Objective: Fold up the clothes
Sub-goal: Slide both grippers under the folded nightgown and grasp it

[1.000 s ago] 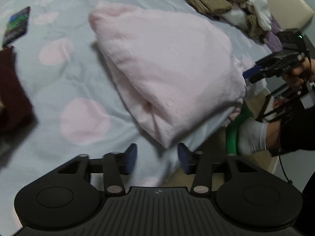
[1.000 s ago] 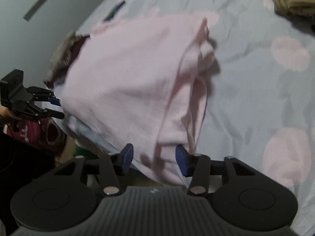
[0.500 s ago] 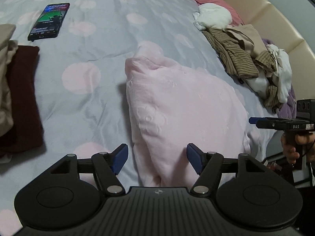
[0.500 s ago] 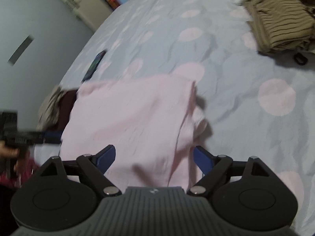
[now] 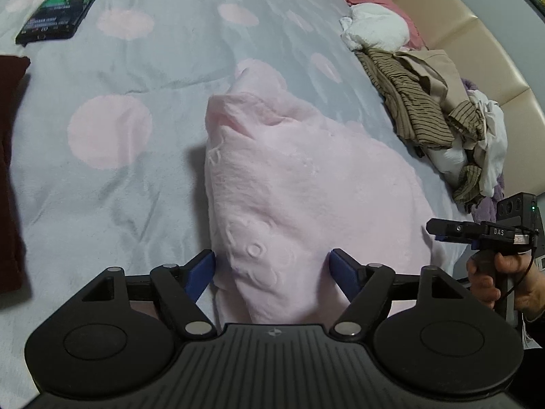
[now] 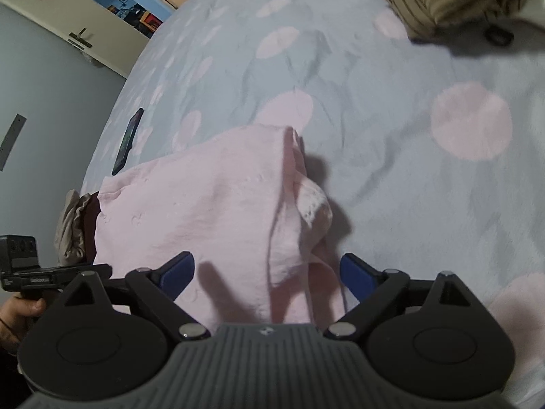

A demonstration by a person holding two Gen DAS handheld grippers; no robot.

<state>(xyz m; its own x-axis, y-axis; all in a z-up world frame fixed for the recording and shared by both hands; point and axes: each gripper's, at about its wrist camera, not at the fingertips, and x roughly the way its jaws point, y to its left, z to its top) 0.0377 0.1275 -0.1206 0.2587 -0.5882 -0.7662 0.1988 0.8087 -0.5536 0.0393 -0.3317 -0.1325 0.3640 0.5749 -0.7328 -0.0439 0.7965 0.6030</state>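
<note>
A pale pink garment [image 5: 299, 197] lies folded on the grey bed cover with pink dots [image 5: 129, 170]. It also shows in the right wrist view [image 6: 211, 218]. My left gripper [image 5: 272, 271] is open, its blue fingers on either side of the garment's near left edge, not closed on it. My right gripper [image 6: 267, 272] is open over the garment's near right edge, where loose layers bunch up. The right gripper also shows at the right of the left wrist view [image 5: 477, 233], and the left gripper at the left of the right wrist view [image 6: 51, 274].
A phone [image 5: 63, 8] lies at the far left of the bed. A dark red folded cloth [image 5: 10, 177] lies at the left edge. A heap of striped brown, beige and white clothes [image 5: 429, 109] sits at the right by the beige headboard [image 5: 483, 51].
Both grippers have opened wider and drawn back from the garment's near edge. The garment, lifted and hanging over the bed edge a second ago, now rests flat on the bed.
</note>
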